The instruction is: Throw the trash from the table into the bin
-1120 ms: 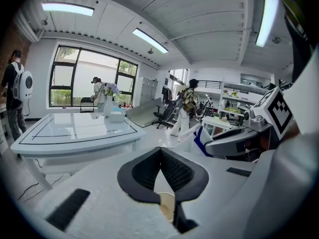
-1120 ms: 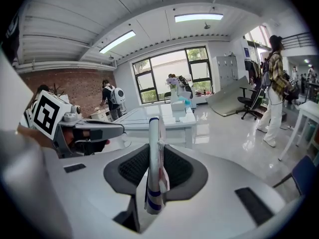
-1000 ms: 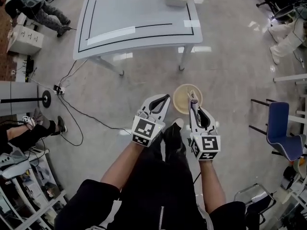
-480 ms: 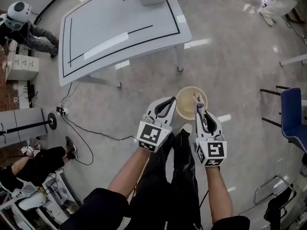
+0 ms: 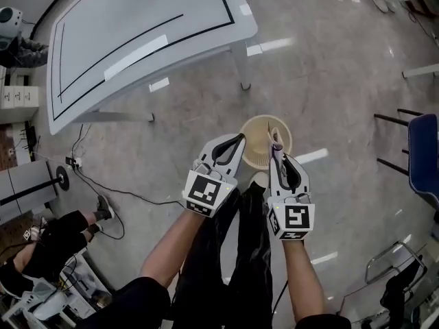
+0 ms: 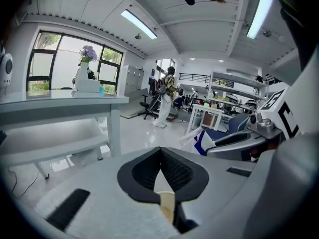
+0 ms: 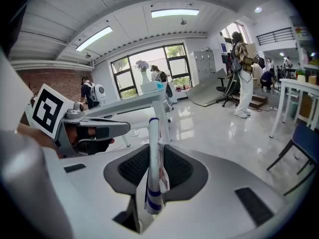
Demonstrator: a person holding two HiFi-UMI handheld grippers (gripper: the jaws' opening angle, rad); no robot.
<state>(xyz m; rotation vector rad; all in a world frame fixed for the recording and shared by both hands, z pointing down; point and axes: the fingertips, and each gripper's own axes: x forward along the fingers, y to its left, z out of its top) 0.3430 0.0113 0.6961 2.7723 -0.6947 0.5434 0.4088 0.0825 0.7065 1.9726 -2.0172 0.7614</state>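
Left gripper (image 5: 237, 140) pinched together on nothing; right gripper (image 5: 276, 149) clamped on trash. Beyond, white table (image 5: 137, 26) marked with black lines, well apart from round beige bin (image 5: 263, 119) on floor. Blue-striped white wrapper (image 7: 152, 169) upright between right pads, above bin's rim

Floor (image 5: 329, 115) is glossy, polished-stone look, with light glare all over it. Table (image 5: 137, 19) top is smooth and matt. Bin (image 5: 255, 141) looks like matt beige plastic. Left gripper (image 5: 235, 139) and right gripper (image 5: 275, 142) are matt pale plastic with black ribbed pads (image 7: 177, 171). Wrapper (image 7: 153, 168) is thin and crinkly.
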